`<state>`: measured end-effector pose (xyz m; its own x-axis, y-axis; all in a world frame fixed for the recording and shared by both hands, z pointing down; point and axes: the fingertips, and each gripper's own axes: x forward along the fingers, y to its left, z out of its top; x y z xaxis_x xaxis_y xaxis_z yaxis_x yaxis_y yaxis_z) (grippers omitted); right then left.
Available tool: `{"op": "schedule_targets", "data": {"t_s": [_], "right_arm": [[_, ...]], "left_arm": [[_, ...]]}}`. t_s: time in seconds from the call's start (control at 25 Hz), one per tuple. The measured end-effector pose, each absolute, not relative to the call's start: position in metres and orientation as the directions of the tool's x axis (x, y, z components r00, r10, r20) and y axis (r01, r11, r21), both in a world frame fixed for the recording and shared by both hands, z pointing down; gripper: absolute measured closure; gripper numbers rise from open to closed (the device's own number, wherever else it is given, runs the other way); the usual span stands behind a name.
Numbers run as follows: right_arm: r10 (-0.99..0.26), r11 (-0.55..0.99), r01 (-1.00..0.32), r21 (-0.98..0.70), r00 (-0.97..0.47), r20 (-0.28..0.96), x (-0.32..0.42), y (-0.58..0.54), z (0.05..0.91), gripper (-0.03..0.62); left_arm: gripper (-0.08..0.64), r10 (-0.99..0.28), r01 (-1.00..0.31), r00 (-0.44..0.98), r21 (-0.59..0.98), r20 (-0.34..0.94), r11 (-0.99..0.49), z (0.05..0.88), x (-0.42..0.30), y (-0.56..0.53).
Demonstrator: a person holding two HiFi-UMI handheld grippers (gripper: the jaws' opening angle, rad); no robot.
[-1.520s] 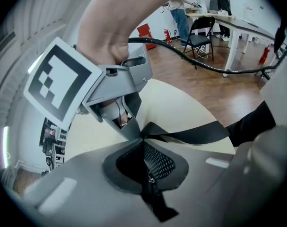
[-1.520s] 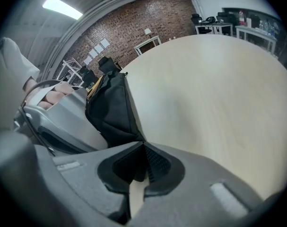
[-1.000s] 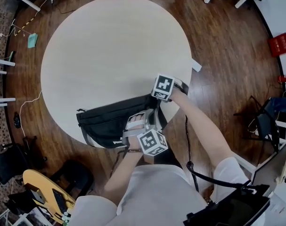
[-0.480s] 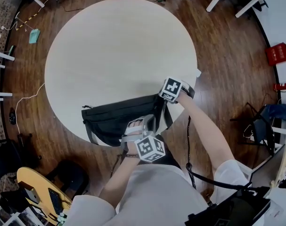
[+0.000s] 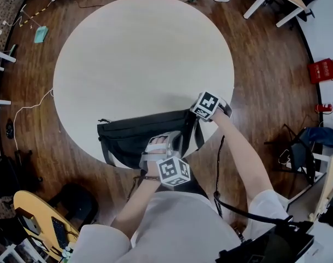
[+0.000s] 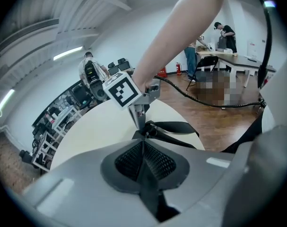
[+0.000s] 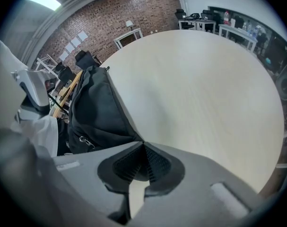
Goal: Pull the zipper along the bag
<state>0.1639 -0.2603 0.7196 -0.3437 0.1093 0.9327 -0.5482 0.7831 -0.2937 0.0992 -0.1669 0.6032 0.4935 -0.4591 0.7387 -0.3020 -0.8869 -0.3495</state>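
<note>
Shift since a second ago: the right claw [image 5: 198,118] has drawn nearer the table's [image 5: 139,53] rim, taking that end of the black bag [image 5: 133,138] with it. The bag lies lengthwise from the right claw's tips away to the left, past the left claw [image 5: 167,140], which sits over its near edge. Both claws are pressed together, each pinching black bag material.

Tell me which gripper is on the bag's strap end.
The right gripper: it pinches the black bag at its right end, where the strap leaves. The left gripper is shut on the bag's near edge.
</note>
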Motion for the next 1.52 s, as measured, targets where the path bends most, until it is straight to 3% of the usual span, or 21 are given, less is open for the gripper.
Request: {"op": "schedule_targets", "data": {"t_s": [0.08,0.16,0.52,0.56,0.6,0.64,0.92,1.2,1.52], "right_arm": [[0.102,0.782,-0.55,-0.295,-0.354,0.93,0.16,-0.26,0.719,0.601],[0.103,0.782,-0.545,-0.303,-0.367,0.924,0.159,-0.261,0.718,0.601],[0.092,0.792,-0.521,-0.317,-0.411,0.907,0.157,-0.263,0.715,0.601],[0.088,0.791,-0.523,-0.317,-0.416,0.905,0.158,-0.263,0.715,0.601],[0.084,0.79,-0.525,-0.318,-0.421,0.903,0.159,-0.263,0.715,0.601],[0.081,0.787,-0.527,-0.32,-0.426,0.901,0.16,-0.263,0.715,0.601],[0.062,0.774,-0.544,-0.325,-0.445,0.893,0.163,-0.26,0.714,0.601],[0.031,0.738,-0.588,-0.332,-0.461,0.887,0.167,-0.261,0.715,0.601],[0.028,0.74,-0.602,-0.301,-0.42,0.907,0.167,-0.262,0.716,0.601]], "left_arm": [[0.403,-0.428,-0.24,0.495,-0.355,0.756,-0.904,0.612,0.118,-0.169],[0.351,-0.418,-0.181,0.481,-0.379,0.771,-0.907,0.623,0.136,-0.177],[0.352,-0.431,0.088,0.315,-0.478,0.846,-0.874,0.683,0.165,-0.201],[0.391,-0.451,0.099,0.309,-0.5,0.837,-0.86,0.684,0.166,-0.203],[0.506,-0.471,0.094,0.314,-0.52,0.825,-0.849,0.682,0.167,-0.205],[0.526,-0.481,0.074,0.325,-0.529,0.814,-0.845,0.678,0.168,-0.204],[0.534,-0.474,-0.108,0.435,-0.479,0.765,-0.871,0.642,0.169,-0.175],[0.535,-0.475,-0.297,0.421,-0.378,0.772,-0.877,0.633,0.13,-0.157],[0.537,-0.466,-0.372,0.44,-0.316,0.767,-0.873,0.631,0.097,-0.157]]}}
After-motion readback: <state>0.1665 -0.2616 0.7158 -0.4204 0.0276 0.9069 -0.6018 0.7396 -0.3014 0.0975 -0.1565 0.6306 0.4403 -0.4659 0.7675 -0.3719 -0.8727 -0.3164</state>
